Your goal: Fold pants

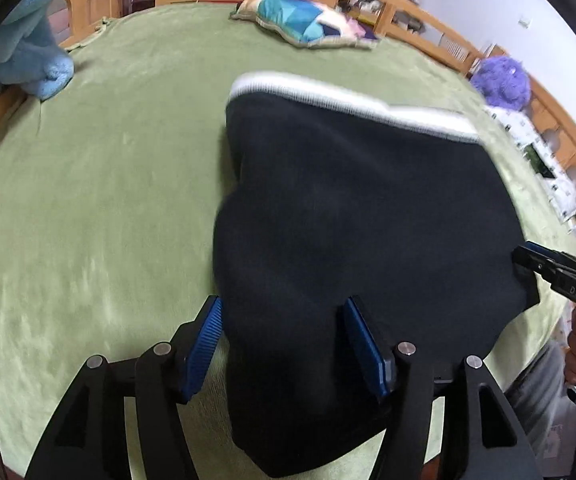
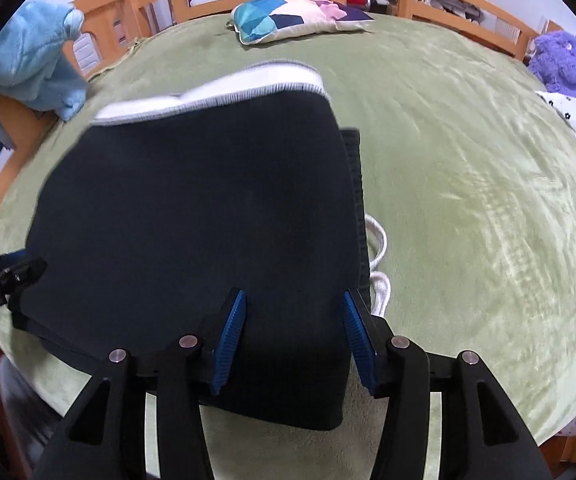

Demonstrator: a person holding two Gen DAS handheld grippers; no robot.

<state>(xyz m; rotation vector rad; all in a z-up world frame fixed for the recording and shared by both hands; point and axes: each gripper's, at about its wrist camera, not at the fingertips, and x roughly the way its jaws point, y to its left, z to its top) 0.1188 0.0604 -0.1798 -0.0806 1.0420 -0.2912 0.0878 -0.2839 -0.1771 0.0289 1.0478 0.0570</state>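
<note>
Pants (image 1: 359,216) are lying folded under my released left tongs (image 1: 284,344) and right tongs (image 2: 291,340); I'm judging smoothing comes next.

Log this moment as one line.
pants: folded on bed | left gripper: open, straddling near edge | right gripper: open, straddling near edge

2 wrist views, steeply downward, close – sharing pants (image 1: 359,216), bed (image 1: 88,184)

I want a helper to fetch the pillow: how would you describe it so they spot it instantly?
Look at the green bed with its wooden rail. At the far end lies a flat pillow. Unlike the plain blue and purple plush toys, it has teal, pink and navy patches.
</note>
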